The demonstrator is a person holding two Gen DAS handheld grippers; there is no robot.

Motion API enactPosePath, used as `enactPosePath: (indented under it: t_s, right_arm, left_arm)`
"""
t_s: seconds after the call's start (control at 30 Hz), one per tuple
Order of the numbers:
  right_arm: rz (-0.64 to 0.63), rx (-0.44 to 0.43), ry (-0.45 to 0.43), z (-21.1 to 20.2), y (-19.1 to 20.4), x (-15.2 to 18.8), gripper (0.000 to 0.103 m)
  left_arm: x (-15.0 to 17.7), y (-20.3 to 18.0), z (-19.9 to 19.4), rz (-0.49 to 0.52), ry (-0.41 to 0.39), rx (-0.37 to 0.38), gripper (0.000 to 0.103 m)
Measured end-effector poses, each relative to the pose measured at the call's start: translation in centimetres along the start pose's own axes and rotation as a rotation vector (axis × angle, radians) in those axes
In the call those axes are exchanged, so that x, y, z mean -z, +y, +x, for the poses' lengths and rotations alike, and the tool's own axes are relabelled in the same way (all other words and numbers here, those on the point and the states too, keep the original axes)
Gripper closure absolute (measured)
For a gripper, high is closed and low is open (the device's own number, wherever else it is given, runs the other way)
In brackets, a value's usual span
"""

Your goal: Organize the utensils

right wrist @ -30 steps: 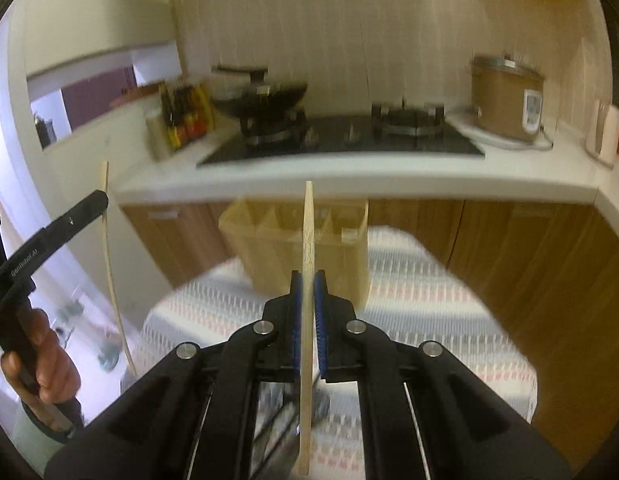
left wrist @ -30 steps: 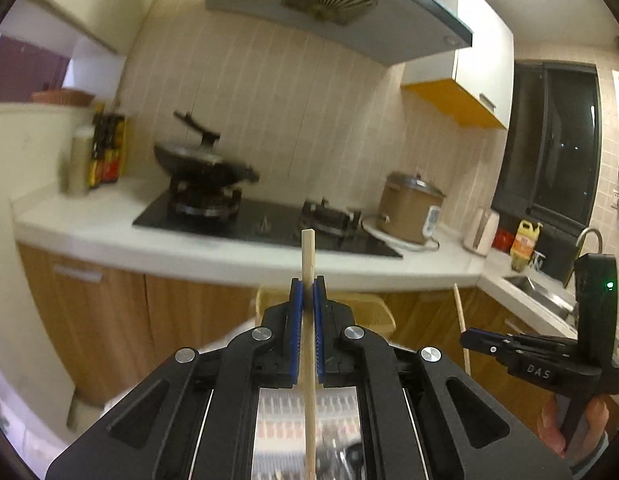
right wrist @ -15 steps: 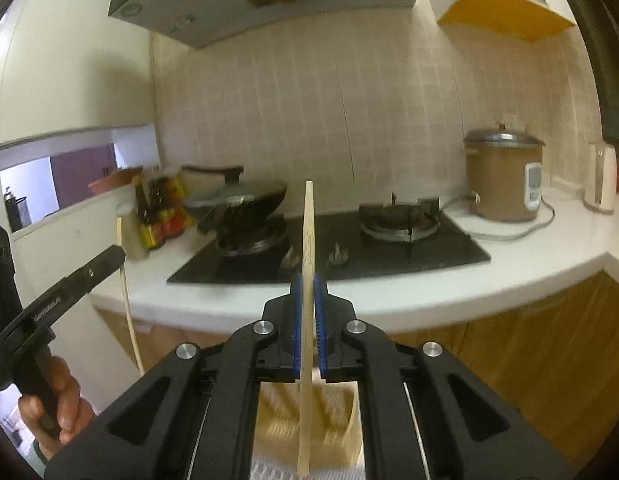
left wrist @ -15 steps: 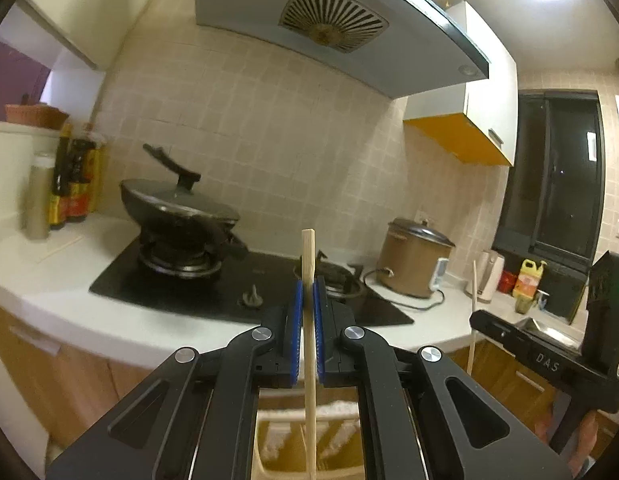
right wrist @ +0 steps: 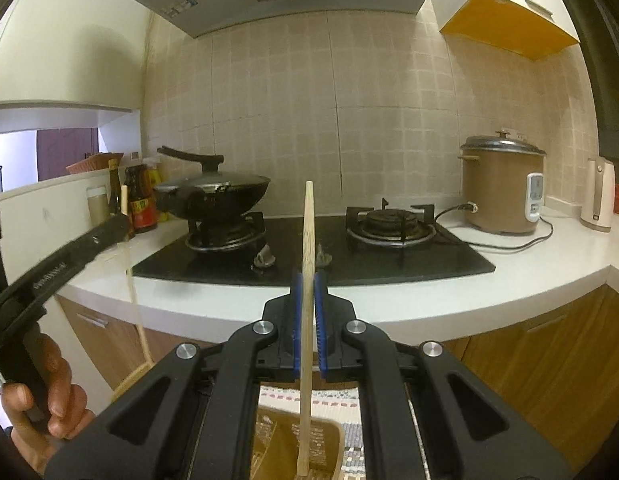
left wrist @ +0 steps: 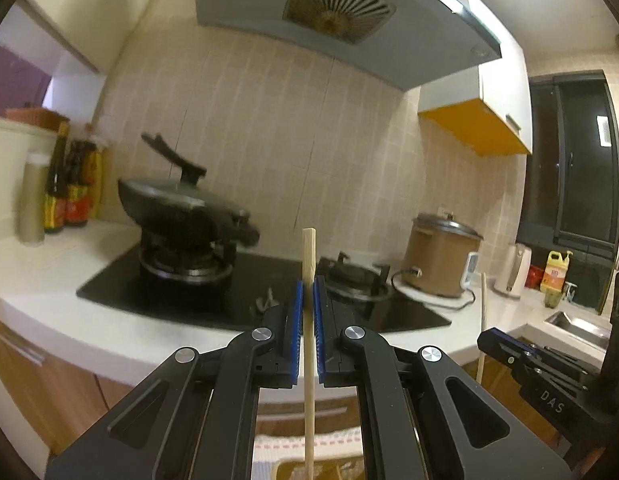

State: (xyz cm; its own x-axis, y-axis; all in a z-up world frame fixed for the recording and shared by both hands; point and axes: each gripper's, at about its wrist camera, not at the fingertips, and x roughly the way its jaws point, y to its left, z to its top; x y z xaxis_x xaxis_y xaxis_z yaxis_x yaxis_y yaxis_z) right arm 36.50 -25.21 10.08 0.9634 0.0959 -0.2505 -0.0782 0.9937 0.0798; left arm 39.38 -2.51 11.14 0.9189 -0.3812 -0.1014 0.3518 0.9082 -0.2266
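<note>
My left gripper (left wrist: 308, 284) is shut on a wooden chopstick (left wrist: 309, 256) held upright, its lower end above the wooden utensil holder (left wrist: 341, 469) at the bottom edge. My right gripper (right wrist: 308, 278) is shut on a second wooden chopstick (right wrist: 307, 232), also upright, with its lower end down at the holder's compartments (right wrist: 329, 448). Each gripper shows in the other's view: the right one (left wrist: 549, 376) with its chopstick (left wrist: 482, 332), the left one (right wrist: 57, 268) with its chopstick (right wrist: 135, 300).
Behind is a white kitchen counter (right wrist: 389, 300) with a black gas hob (right wrist: 329, 252), a covered wok (right wrist: 213, 194), sauce bottles (right wrist: 139, 200), a brown rice cooker (right wrist: 501, 188) and a kettle (right wrist: 597, 194). A striped cloth (right wrist: 333, 398) lies under the holder.
Both grippers have risen and tilted up with their chopsticks. The holder and striped cloth have dropped to the bottom edge of both views; the counter and hob now fill the middle.
</note>
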Motion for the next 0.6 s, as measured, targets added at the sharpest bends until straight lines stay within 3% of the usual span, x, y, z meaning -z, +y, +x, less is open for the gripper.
enactPosePath:
  t_s: [0.23,0.27,0.3,0.37,0.43,0.5,0.6]
  right_arm:
    - [0.012,-0.004,0.01,-1.8,0.3,0.7,0.098]
    - [0.014,-0.002,0.019,-2.1,0.3,0.7,0.098]
    - [0.016,-0.005,0.027,-2.5,0.3,0.8,0.098]
    - [0.018,-0.001,0.037,-3.3,0.3,0.8,0.097]
    - [0.016,-0.014,0.067,-4.0,0.3,0.9,0.09]
    - [0.019,-0.021,0.081,-5.2,0.2,1.0,0.072]
    - [0.016,-0.01,0.075,-6.9,0.2,1.0,0.059]
  left_arm:
    - [0.7,0.7,-1.3,-0.003,0.031,-0.005,0.099]
    - [0.7,0.7,-1.7,-0.005,0.044,-0.006,0.091]
    - [0.6,0.7,-2.1,-0.01,0.057,0.002,0.074]
    - [0.4,0.6,-3.2,-0.005,0.062,-0.002,0.06]
    - [0.1,0.7,-4.3,-0.002,0.087,0.01,0.056]
    - [0.2,0.7,-5.2,0.004,0.107,0.026,0.052]
    - [0.7,1.1,-6.8,-0.001,0.15,0.029,0.052]
